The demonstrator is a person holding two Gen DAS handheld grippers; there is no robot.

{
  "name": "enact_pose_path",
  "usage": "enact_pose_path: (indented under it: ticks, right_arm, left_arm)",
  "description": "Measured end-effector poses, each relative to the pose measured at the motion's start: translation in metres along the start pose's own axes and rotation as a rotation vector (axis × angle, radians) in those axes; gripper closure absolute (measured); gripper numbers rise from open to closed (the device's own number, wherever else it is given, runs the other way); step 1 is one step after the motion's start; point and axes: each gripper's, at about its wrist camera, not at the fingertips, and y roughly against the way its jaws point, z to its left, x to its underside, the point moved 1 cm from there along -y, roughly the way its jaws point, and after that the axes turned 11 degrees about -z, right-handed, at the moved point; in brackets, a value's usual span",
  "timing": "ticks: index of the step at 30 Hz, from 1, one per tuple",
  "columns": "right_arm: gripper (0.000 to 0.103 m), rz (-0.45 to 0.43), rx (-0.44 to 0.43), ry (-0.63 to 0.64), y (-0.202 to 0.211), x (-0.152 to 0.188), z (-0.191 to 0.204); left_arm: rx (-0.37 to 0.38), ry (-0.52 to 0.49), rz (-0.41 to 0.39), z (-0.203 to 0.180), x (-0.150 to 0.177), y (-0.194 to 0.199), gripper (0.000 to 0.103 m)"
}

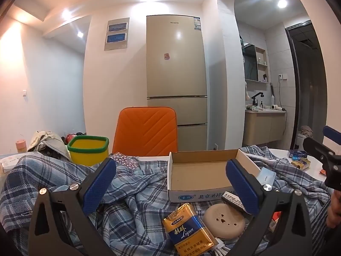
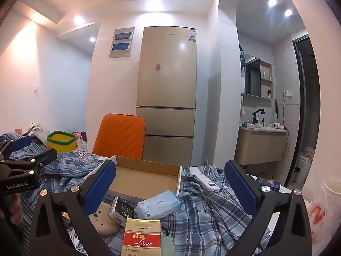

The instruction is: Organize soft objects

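A blue-and-white plaid cloth (image 1: pixel 132 192) (image 2: pixel 208 209) lies crumpled across the table. On it stands an open, empty cardboard box (image 1: pixel 200 170) (image 2: pixel 145 177). A light-blue soft tissue pack (image 2: pixel 158 204) (image 1: pixel 266 176) rests on the cloth beside the box. My left gripper (image 1: pixel 170 168) hovers open over the cloth, facing the box, with nothing between its blue pads. Level with it, my right gripper (image 2: pixel 170 170) is open too and holds nothing. Each gripper shows at the edge of the other's view, the right gripper (image 1: pixel 324 140) and the left gripper (image 2: pixel 32 149).
Small items lie on the cloth near me: a yellow cigarette pack (image 1: pixel 187 228), a red cigarette pack (image 2: pixel 141 236), a beige round disc (image 1: pixel 223 221), a small black box (image 2: pixel 121 209) and a white remote (image 2: pixel 206 181). A yellow bin (image 1: pixel 88 149) and an orange chair (image 1: pixel 147 128) stand behind.
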Motion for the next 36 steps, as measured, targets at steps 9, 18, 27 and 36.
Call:
enact_pose_path:
  ticks: [9, 18, 27, 36]
  right_arm:
    - [0.0, 0.001, 0.009, -0.001, 0.0, 0.003, -0.002]
    - [0.0, 0.017, 0.021, -0.003, 0.001, 0.003, -0.003]
    - [0.0, 0.079, -0.009, -0.025, -0.007, 0.008, -0.006]
    - [0.0, 0.053, -0.001, -0.01, 0.001, 0.003, -0.003]
  left_arm:
    - [-0.014, 0.009, -0.007, 0.004, -0.001, 0.003, 0.0]
    - [-0.031, -0.006, -0.02, 0.002, -0.002, 0.006, 0.0]
    - [-0.012, -0.011, -0.022, -0.001, -0.003, 0.006, 0.0]
    - [0.019, -0.03, -0.036, -0.006, -0.01, 0.012, 0.0]
